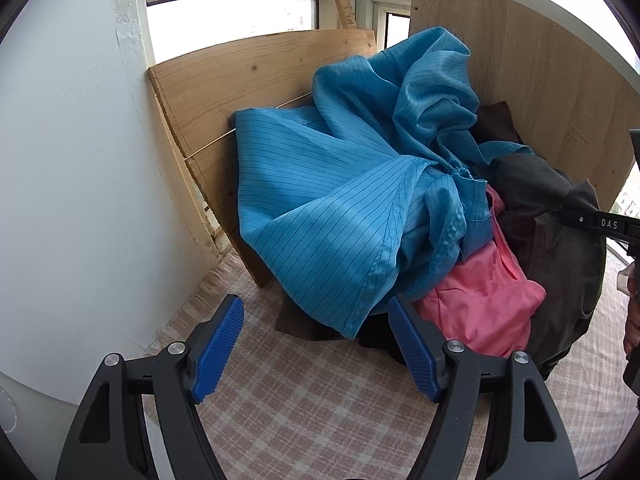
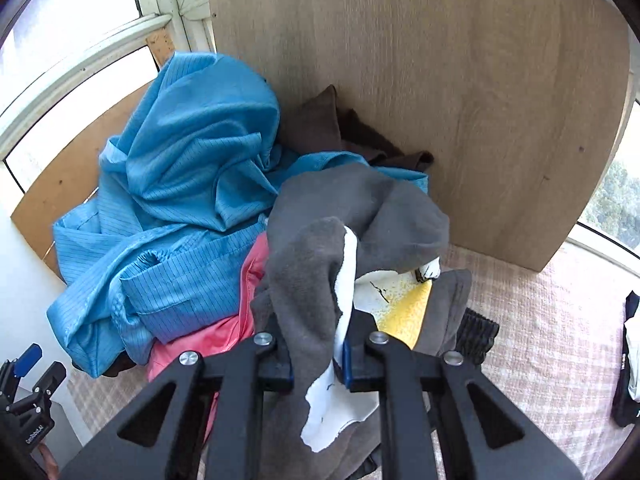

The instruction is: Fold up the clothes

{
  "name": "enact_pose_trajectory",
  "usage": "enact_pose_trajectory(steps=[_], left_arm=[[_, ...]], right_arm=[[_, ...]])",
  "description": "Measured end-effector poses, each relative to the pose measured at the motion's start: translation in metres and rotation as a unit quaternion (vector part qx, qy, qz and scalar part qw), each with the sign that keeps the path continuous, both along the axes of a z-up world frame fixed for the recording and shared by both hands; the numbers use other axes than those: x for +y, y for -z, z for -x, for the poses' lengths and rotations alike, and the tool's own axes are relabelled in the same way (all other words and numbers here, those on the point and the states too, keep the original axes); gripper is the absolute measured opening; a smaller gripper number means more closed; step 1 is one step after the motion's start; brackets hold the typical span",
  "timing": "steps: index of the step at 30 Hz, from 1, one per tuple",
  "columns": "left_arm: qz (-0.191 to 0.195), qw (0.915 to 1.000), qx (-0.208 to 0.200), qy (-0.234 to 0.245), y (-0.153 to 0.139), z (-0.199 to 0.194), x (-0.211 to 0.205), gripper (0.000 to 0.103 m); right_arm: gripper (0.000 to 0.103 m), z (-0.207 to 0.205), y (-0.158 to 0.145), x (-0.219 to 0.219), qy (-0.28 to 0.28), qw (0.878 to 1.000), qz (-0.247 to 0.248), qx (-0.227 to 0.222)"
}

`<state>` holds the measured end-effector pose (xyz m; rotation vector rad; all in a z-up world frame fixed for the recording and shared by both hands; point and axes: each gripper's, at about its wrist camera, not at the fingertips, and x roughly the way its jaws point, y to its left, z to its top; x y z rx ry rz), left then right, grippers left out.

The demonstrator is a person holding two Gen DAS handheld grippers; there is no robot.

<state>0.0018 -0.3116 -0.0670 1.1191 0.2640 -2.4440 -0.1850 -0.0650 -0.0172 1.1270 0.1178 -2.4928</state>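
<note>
We have the right tongs (image 2: 318, 354) clamped on a fold of the grey top (image 2: 320, 248), its white lining showing between the blue pads. The grey top sits at the near right of a heap of clothes, with a yellow and white print exposed just beyond our grip. The heap lies on the checked cloth (image 1: 304, 404) that covers the surface, pushed into the far corner against the wooden boards (image 1: 256, 76). A blue striped garment (image 1: 340, 204) is crumpled on top and to the left, a pink garment (image 1: 480, 308) is wedged under it, and brown cloth shows at the back. Our left tongs (image 1: 316, 346) stand apart and hold nothing, low over the checked cloth just before the blue hem.

We judge the step in hand to be drawing the grey top out of the heap. Next we need it clear of the pink and blue pieces and spread on the bare cloth nearer us, with the left tongs taking a second edge.
</note>
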Motion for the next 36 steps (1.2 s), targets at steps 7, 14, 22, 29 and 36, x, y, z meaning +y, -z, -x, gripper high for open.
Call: enact_pose_trajectory(steps=[7, 14, 22, 29, 36], left_arm=[[0.014, 0.9996, 0.017, 0.019, -0.018, -0.005, 0.010, 0.073], [0.016, 0.9985, 0.039, 0.035, -0.037, -0.017, 0.021, 0.074], [0.042, 0.9948, 0.053, 0.076, -0.056, -0.027, 0.042, 0.074], [0.069, 0.9876, 0.039, 0.135, -0.059, -0.023, 0.092, 0.074], [0.066, 0.9617, -0.003, 0.266, -0.035, -0.005, 0.207, 0.075]], right_arm=[[0.013, -0.033, -0.175, 0.026, -0.007, 0.987, 0.067, 0.147], [0.013, -0.069, -0.276, 0.029, -0.017, 0.975, 0.025, 0.220], [0.013, -0.147, -0.249, 0.143, -0.009, 0.991, 0.028, 0.133], [0.038, -0.169, -0.089, 0.267, 0.101, 0.988, -0.108, -0.038], [0.038, -0.210, 0.075, 0.407, 0.178, 0.957, -0.052, -0.223]])
